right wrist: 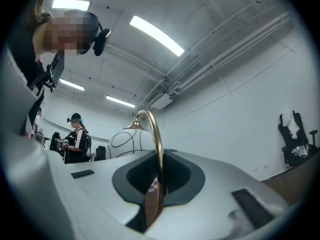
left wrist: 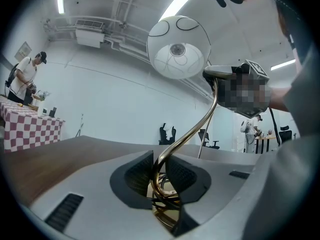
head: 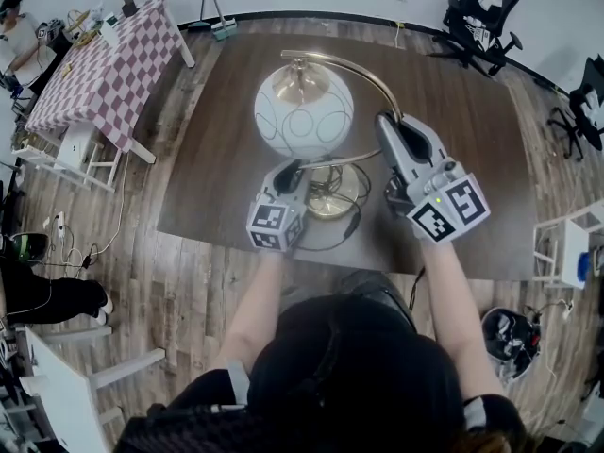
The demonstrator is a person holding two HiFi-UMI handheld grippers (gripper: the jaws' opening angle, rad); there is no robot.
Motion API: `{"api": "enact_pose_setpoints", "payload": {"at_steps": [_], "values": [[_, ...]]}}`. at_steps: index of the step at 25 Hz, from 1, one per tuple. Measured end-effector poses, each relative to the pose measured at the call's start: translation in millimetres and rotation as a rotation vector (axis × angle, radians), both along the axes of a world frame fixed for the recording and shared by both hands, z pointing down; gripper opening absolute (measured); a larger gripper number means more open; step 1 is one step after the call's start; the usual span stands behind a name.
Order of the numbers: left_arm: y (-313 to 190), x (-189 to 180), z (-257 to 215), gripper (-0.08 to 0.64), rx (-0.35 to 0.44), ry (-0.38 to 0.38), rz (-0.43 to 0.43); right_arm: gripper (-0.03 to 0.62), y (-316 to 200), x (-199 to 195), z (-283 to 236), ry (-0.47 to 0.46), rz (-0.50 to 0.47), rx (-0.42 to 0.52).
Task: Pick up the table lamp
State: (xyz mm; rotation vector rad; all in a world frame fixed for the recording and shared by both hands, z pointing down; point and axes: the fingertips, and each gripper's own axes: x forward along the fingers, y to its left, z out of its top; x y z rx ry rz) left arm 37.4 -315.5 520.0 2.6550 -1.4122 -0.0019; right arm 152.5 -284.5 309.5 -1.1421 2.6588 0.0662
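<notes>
I have both tongs clenched on the table lamp [head: 304, 111], which stands at the middle of the frame in the head view, over the dark brown desk [head: 472, 159]. The shade [head: 302, 109] is a smooth, matte white globe drawn over with thin dark looping lines and capped in brass. From the cap a slim polished brass arm [head: 363, 72] sweeps right in a long arc, then curls down to a round, shiny brass base [head: 332, 196]. I cannot tell whether the base rests on the desk or hangs just clear of it.

The left tongs [head: 297, 168] grasp the lower curl of the arm just above the base; in the left gripper view the ribbed black pads [left wrist: 139, 174] sit tight on either side of the tube. The right tongs [head: 385, 121] pinch the arc higher up, and in the right gripper view the thin tube runs straight up through the narrow slot between the jaws.

A black cord [head: 347, 226] loops on the desk beside the base, just in front of the left tongs. The floor [head: 189, 281] is wood plank. At upper left a pink-and-white checked cloth [head: 109, 64] covers another surface, well apart, and black office chairs [head: 481, 12] stand at upper right.
</notes>
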Motion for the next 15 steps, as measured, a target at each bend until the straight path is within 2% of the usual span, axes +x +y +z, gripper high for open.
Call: {"api": "enact_pose_setpoints", "payload": {"at_steps": [15], "values": [[5, -5, -39, 0.087, -0.006, -0.018, 0.032, 0.017, 10, -7, -42, -0.013, 0.019, 0.007]]}}
